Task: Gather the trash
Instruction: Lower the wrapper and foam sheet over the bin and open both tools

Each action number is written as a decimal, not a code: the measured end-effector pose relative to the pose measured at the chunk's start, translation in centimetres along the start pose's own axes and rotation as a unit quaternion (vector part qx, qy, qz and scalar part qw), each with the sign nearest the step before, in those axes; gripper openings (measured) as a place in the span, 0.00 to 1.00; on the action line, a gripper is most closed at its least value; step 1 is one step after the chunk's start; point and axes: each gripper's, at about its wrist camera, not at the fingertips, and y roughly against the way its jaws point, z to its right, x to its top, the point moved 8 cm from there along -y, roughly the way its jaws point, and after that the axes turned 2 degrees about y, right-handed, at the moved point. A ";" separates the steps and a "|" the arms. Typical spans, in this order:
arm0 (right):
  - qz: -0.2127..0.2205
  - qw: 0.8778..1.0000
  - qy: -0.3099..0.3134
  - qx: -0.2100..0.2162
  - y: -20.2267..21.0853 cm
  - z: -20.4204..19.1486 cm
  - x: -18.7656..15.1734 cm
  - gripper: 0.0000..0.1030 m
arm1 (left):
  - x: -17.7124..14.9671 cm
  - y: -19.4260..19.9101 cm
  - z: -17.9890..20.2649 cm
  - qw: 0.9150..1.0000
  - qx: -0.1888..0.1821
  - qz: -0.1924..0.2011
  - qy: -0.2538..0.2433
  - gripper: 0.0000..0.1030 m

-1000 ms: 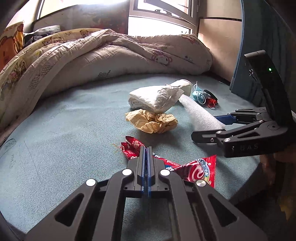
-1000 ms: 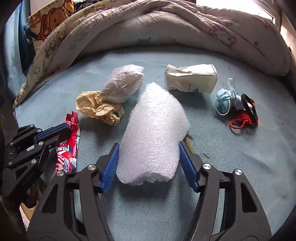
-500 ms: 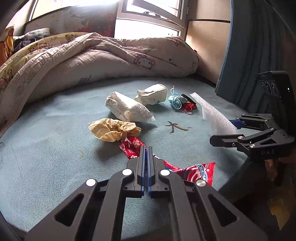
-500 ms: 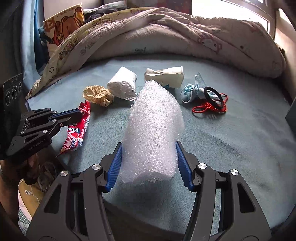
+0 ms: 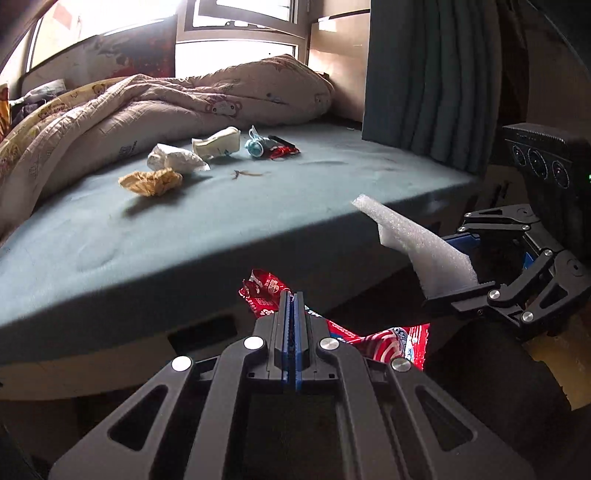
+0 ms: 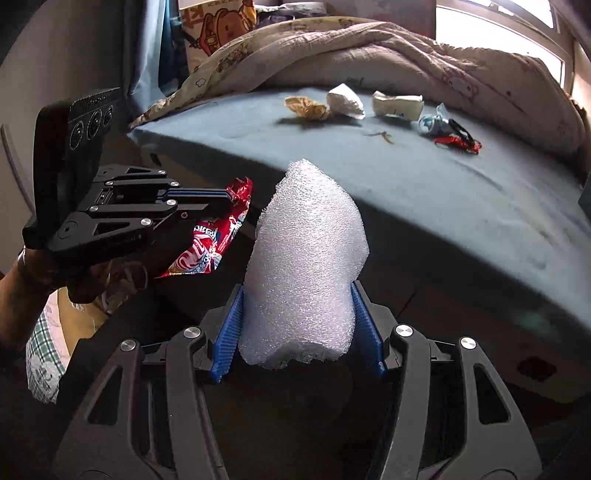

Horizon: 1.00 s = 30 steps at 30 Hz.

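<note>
Both loads lifted clear of the bed (image 5: 184, 229).
Left claw (image 5: 291, 306) clamps the red wrapper (image 5: 391, 341); right claw (image 6: 297, 325) grips the foam sheet (image 6: 306, 266); both have withdrawn past the mattress edge, ready for disposal.

- A bedroom in a home: a bed with a grey-blue fitted mattress cover (image 5: 236, 221) fills most of both wrist views.
- A rumpled beige quilt printed with cartoon animals (image 5: 207, 99) is heaped along the far side of the bed, against the wall.
- A bright window with a dark metal frame (image 5: 240, 33) sits behind the quilt, daylight washing it out.
- Dark teal pleated curtains (image 5: 424, 81) hang at the bed's end, beside a pale wooden panel (image 5: 340, 66).
- A cushion with an orange cartoon bear print (image 6: 218, 26) stands at the other end.
- Household litter lies on the cover, including a crumpled tan paper wad (image 5: 151, 181) and a crushed white paper cup (image 5: 218, 142).
</note>
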 end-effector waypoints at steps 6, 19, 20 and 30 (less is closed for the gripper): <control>-0.044 0.999 -0.011 0.012 -5.2 -1.0 -9.6 0.51 | -9.1 -3.9 3.0 0.999 -0.044 -0.030 -0.006 0.01; -0.133 0.991 0.000 0.028 -18.1 2.0 -18.1 0.52 | -23.2 -21.8 4.2 0.979 -0.080 -0.184 -0.034 0.01; -0.144 0.989 0.001 0.030 -18.8 2.1 -18.6 0.52 | -23.7 -22.3 4.0 0.977 -0.081 -0.192 -0.036 0.01; -0.209 0.977 -0.005 0.033 -23.7 4.1 -20.9 0.52 | -24.6 -22.8 0.5 0.977 -0.058 -0.206 -0.005 0.81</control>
